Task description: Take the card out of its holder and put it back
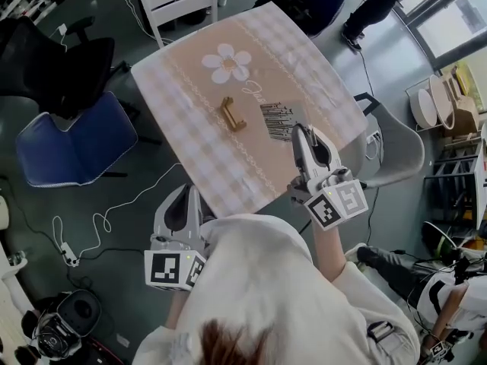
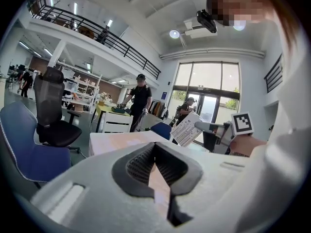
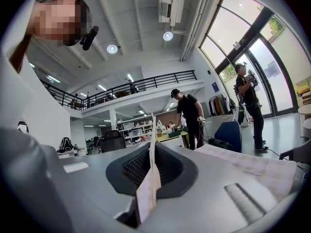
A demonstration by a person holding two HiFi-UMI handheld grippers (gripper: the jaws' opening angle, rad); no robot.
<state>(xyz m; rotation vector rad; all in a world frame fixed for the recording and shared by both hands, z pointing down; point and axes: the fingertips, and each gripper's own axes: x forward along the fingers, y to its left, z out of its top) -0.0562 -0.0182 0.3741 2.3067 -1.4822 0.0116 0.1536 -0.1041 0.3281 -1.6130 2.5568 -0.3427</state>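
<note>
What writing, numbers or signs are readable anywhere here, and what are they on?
Nothing reads clearly.
Card: rows of print and barcode-like bars, too small to read.
Tablecloth: cursive word beside the flower, too small to read.
Marker cubes: black-and-white square patterns, no words.

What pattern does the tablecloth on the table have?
The tablecloth has beige-and-white checks with a white daisy printed on it. The head view shows it best.

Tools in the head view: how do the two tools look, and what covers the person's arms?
The left tool and right tool are light grey tapered shells. Each carries a cube with black-and-white square markers. The sleeves are cream.
</note>
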